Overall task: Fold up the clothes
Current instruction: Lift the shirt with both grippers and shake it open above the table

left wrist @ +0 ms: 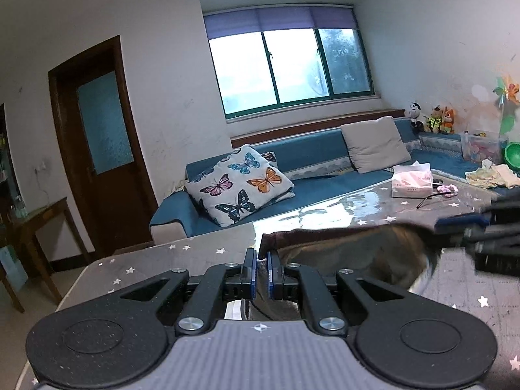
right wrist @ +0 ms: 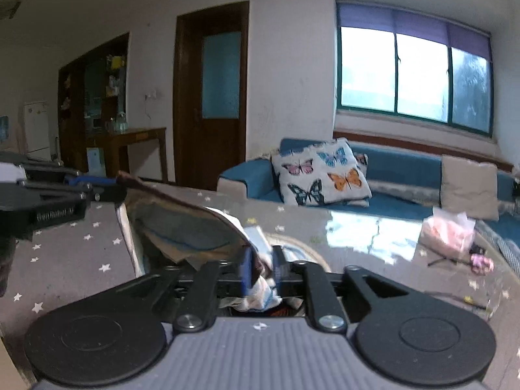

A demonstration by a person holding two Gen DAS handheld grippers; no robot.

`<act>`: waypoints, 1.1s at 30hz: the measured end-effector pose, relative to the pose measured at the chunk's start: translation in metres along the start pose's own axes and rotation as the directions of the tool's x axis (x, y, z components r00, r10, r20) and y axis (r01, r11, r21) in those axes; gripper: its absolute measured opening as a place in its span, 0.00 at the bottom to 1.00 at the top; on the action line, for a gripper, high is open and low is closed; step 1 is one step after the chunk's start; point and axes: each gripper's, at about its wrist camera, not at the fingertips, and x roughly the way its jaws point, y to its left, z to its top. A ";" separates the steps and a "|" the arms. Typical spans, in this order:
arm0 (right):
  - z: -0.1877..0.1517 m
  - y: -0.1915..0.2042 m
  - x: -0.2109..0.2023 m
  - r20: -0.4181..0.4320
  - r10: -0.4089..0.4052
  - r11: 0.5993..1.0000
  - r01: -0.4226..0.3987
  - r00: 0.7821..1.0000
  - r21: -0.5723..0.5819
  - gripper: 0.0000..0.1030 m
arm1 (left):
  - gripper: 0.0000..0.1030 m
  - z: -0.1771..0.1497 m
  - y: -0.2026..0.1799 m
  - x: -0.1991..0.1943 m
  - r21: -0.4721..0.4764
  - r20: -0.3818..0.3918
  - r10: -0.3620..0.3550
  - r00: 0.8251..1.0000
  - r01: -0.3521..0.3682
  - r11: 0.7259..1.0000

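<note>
Star-print table (left wrist: 461, 292), both jaws clamped on brown garment (left wrist: 357, 250), gripper lettering blurred

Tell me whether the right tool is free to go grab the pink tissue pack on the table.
Probably not yet: the right tool is shut on the garment, which the left tool also grips. The table toward the tissue pack looks unobstructed.
</note>
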 end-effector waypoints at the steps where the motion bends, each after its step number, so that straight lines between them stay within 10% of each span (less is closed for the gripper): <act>1: -0.004 -0.001 0.002 -0.011 0.006 1.000 -0.005 1.000 0.018 0.24 | 0.07 0.001 0.001 0.000 -0.005 0.001 0.000 1.000 0.000 1.000; 25: -0.067 0.023 0.050 -0.193 0.155 0.963 -0.105 0.969 0.249 0.35 | 0.07 0.006 0.008 0.000 -0.062 0.010 0.012 1.000 -0.012 0.998; 33: -0.062 0.012 0.064 -0.152 0.092 0.971 -0.055 0.984 0.233 0.05 | 0.07 0.001 0.019 0.000 -0.058 -0.004 0.036 0.999 -0.036 0.998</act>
